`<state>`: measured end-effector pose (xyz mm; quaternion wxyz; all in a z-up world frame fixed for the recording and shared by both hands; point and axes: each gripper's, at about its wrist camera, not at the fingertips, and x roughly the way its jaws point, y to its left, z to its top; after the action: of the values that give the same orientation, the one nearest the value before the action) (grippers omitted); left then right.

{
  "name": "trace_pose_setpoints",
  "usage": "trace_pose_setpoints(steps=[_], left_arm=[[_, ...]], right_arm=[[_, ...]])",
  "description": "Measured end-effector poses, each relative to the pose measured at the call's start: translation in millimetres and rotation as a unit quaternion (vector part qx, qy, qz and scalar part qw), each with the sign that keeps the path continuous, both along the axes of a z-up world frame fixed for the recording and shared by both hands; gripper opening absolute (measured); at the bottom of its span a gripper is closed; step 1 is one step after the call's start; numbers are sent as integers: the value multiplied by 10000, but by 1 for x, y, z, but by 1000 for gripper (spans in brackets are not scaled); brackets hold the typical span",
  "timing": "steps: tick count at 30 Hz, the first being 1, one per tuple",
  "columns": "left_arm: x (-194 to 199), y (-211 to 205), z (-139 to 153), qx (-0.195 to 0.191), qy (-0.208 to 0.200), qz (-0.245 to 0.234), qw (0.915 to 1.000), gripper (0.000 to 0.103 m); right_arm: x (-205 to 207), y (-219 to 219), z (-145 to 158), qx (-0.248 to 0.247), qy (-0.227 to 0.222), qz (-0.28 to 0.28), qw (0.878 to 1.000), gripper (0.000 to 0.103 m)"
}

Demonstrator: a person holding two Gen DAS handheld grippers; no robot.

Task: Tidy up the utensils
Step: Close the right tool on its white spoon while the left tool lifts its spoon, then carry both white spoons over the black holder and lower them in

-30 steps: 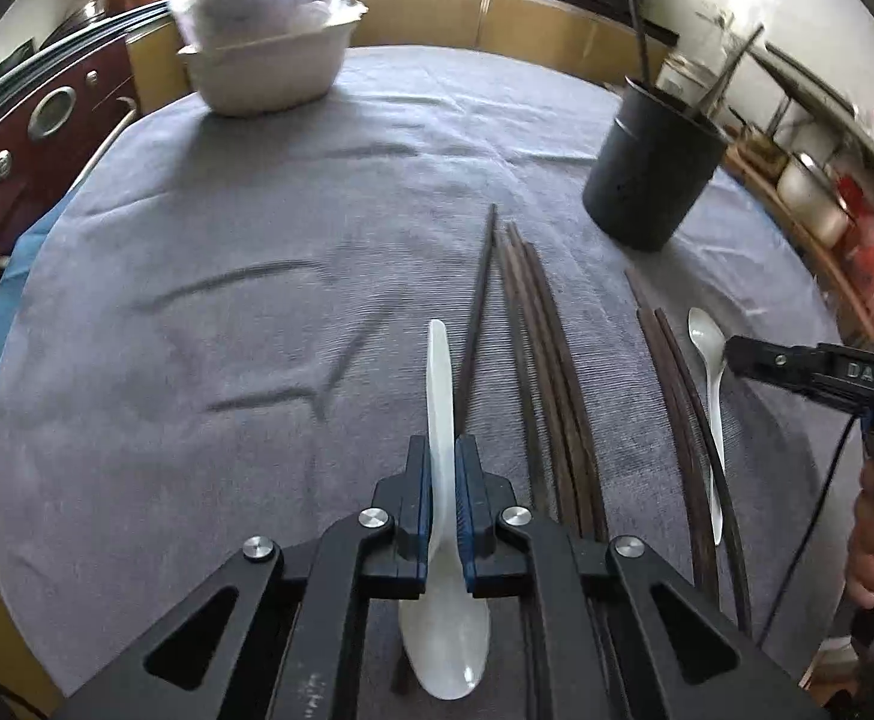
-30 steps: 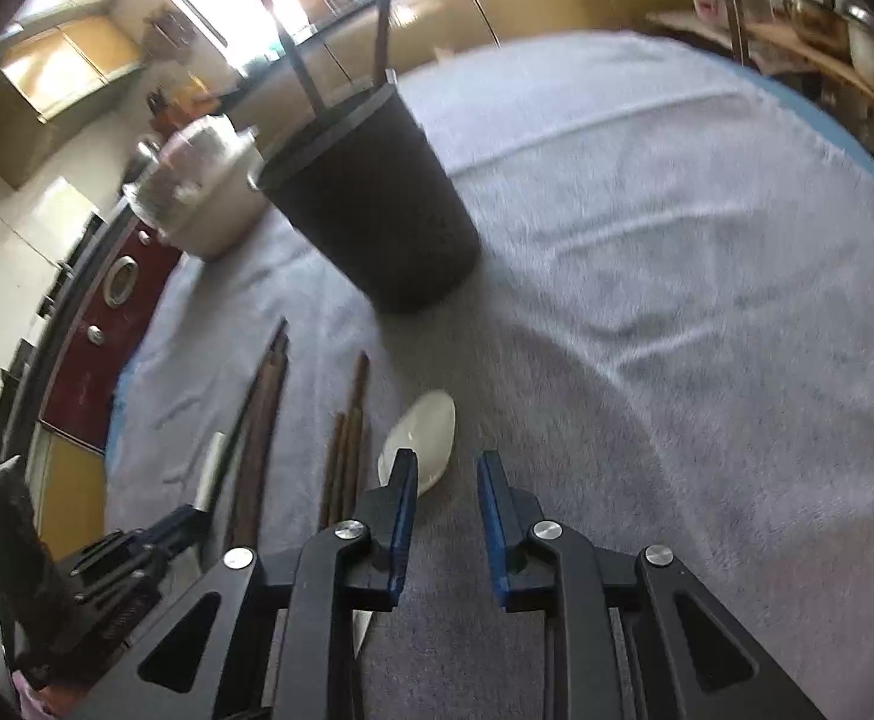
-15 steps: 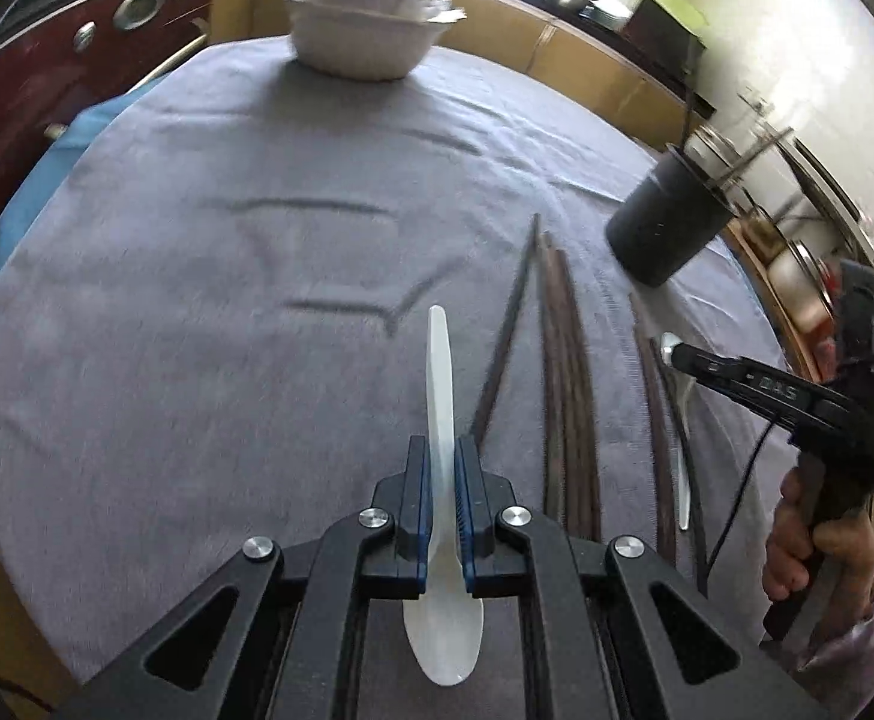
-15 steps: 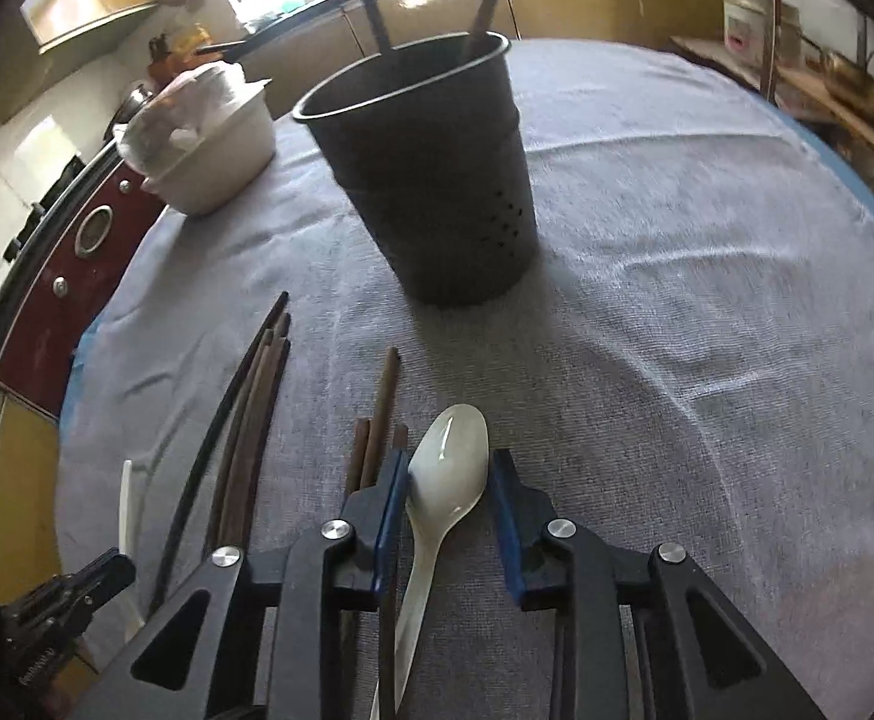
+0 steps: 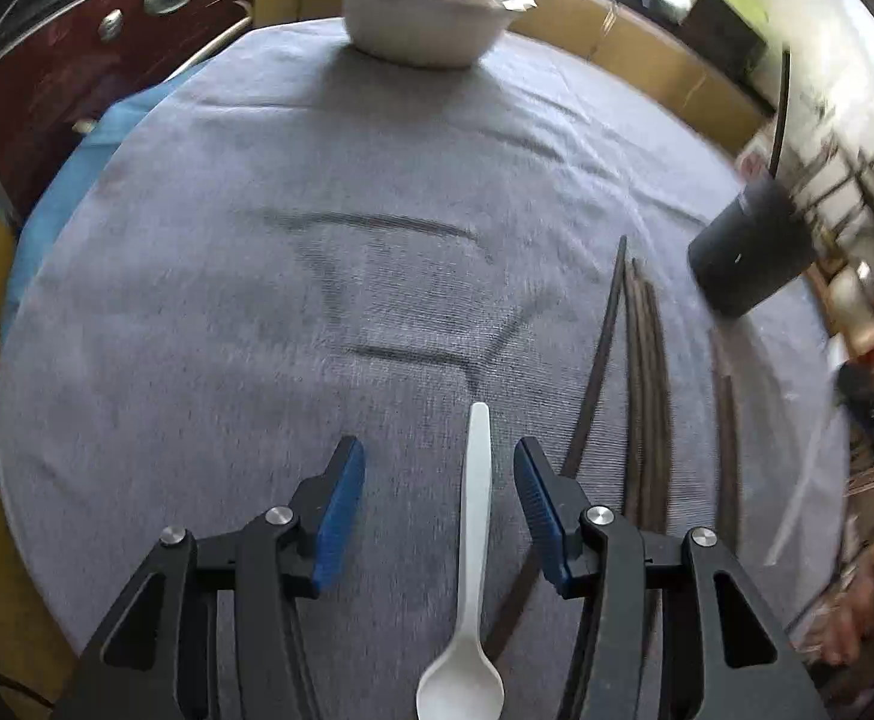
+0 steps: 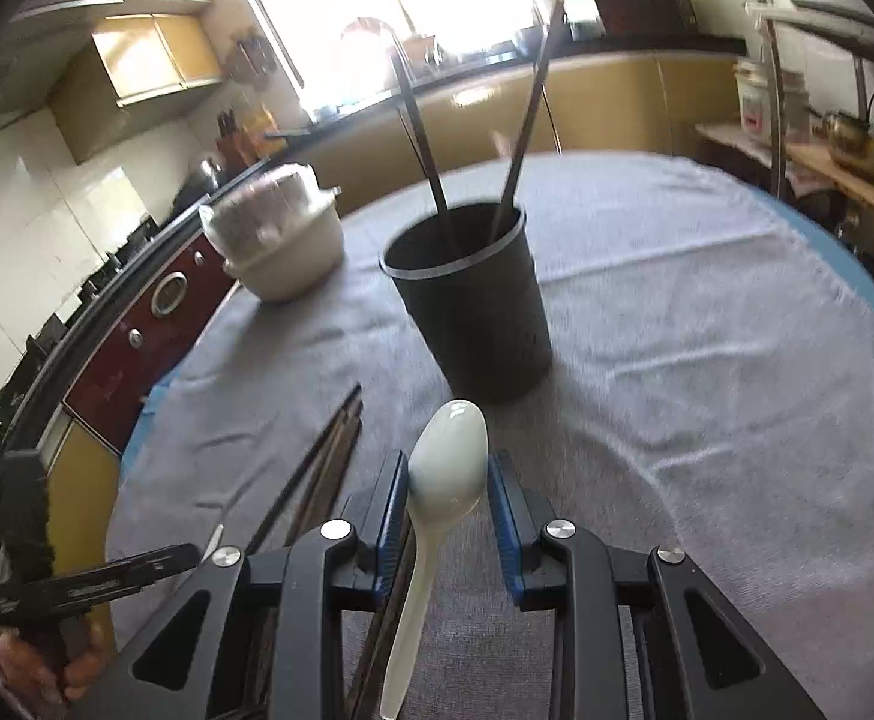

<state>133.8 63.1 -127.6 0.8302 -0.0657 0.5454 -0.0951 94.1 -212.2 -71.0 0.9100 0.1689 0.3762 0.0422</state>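
Note:
My left gripper (image 5: pixel 438 447) points down at the grey cloth with its jaws opening. A white plastic spoon (image 5: pixel 474 540) lies on the cloth between the pads, touching neither. Several dark chopsticks (image 5: pixel 646 390) lie just to its right. In the right wrist view my right gripper (image 6: pixel 447 461) is shut on the bowl of a pale glossy spoon (image 6: pixel 422 564) and holds it above the cloth, its handle hanging back under the gripper. The black utensil holder (image 6: pixel 472 312) stands straight ahead with two chopsticks (image 6: pixel 422 120) in it.
A lidded white bowl (image 5: pixel 425 18) sits at the far edge of the round table (image 5: pixel 197 300). More chopsticks (image 6: pixel 323 468) lie to the left of the held spoon. A hand (image 6: pixel 35 660) holds the left gripper at lower left. Cabinets and counters ring the table.
The left jaws have opened and let go of the white plastic spoon, which now lies on the cloth. The right gripper has closed on the pale spoon and lifted it towards the holder.

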Motion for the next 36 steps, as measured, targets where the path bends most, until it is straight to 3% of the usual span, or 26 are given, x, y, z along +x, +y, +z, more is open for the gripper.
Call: trace_pose_setpoints(steps=[5,12,21,25,29,32,36], left_arm=[[2,-11,-1,328,-61,-219,9992,6],[-5,8,15,-15,-170,-92,9998,3],[5,1,97,-478,-1087,1,9929,3],[23,-22,139,-939,-1621,-11,9823,3],[52,-61,179,-1458,-2111,-35,9665,3],[74,-89,197,-1711,-2454,-13,9542,3],[104,-116,204,-2057,-2583,10,9439,3]], right_arm=[[-6,0,8,-77,-120,16,9999,29],[-10,0,14,0,-262,72,9996,29],[-2,-7,55,-77,-934,140,9955,29],[13,-19,79,-205,-1390,55,9901,29],[34,-30,99,-337,-1755,-134,9838,29],[52,-37,113,-481,-2049,-312,9771,29],[76,-41,120,-621,-2285,-451,9705,29]])
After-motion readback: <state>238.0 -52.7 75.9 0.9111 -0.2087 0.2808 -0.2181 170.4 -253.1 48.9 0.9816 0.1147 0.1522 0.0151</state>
